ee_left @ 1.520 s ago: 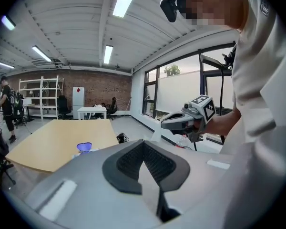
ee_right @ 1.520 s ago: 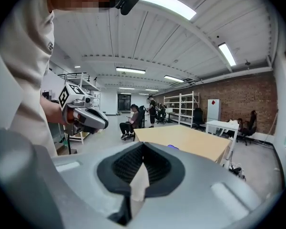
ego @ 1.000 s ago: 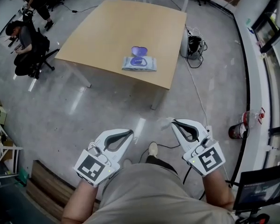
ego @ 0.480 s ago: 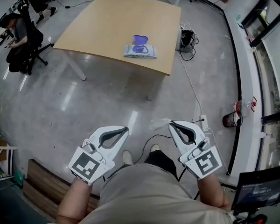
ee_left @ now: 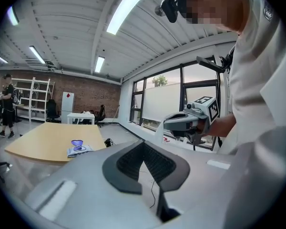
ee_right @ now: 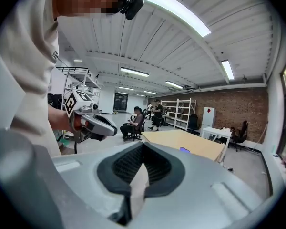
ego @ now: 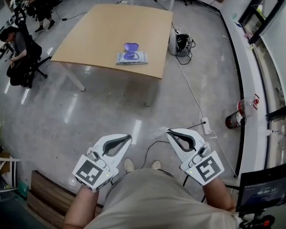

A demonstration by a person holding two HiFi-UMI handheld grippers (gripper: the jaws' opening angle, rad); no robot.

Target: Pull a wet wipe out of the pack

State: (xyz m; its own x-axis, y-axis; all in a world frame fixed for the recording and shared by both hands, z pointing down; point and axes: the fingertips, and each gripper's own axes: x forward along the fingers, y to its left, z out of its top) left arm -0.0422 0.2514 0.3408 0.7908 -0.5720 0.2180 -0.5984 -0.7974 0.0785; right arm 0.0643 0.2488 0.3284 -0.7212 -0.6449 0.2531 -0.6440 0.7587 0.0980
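Right hand-held gripper [ego: 168, 132] clamps what seems a wipe [ego: 159, 129]; left hand-held gripper [ego: 129, 137] closed, empty; pack [ego: 131, 57] well apart on the surface [ego: 100, 32]; pull judged done.

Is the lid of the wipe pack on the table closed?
No, the purple lid is flipped open at the far side of the wipe pack.

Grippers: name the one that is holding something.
The right gripper: a thin pale wet wipe sits pinched between its shut jaws. The left gripper is also shut, but with nothing between its jaws.
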